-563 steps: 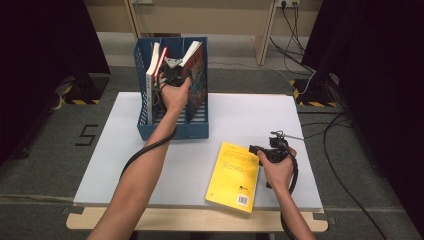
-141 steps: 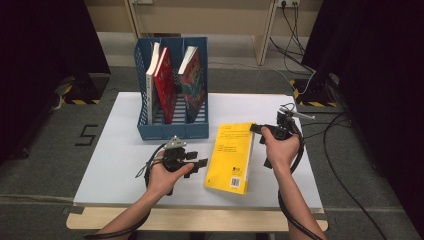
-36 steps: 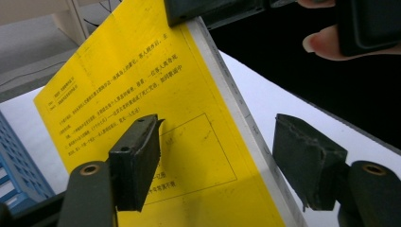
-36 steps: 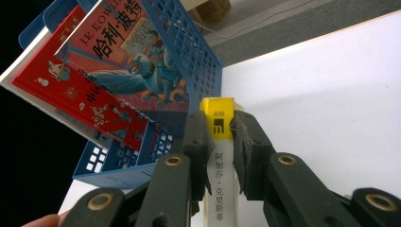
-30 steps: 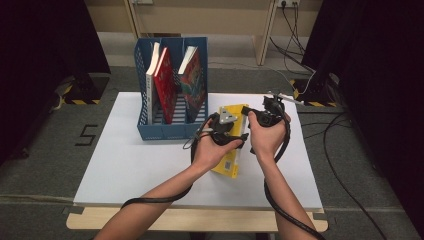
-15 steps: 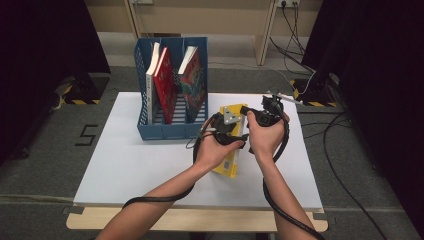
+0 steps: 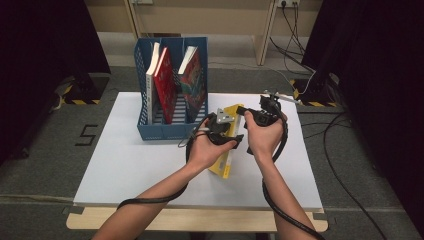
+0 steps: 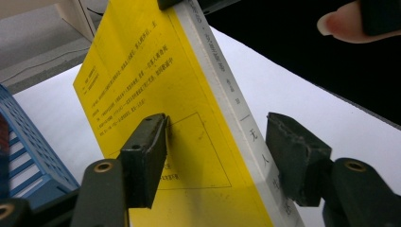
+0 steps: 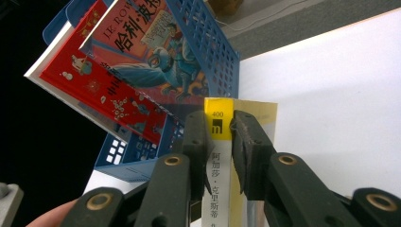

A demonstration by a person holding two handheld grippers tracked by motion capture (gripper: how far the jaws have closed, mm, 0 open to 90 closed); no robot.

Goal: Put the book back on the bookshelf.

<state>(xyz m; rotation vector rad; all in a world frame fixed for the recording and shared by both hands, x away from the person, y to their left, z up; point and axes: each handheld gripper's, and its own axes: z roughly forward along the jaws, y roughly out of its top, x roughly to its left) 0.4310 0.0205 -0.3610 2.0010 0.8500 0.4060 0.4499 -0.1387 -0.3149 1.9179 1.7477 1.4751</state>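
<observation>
A yellow book with a white spine stands tilted on its lower edge on the white table. My right gripper is shut on the top of its spine, the jaws on both sides of it. My left gripper straddles the book lower down. Its jaws have just been closing with the book between them. One pad touches the yellow cover, while the other pad stands a little off the spine.
A blue slotted file rack stands at the table's back left, just beyond the book. It holds a red book and an illustrated book, both leaning. Bare table lies to the left and front. Cables trail from both grippers.
The book lay flat several seconds ago and now stands on edge in the right gripper. My left gripper has come over from the left to it. Over the last second both hands barely moved.
</observation>
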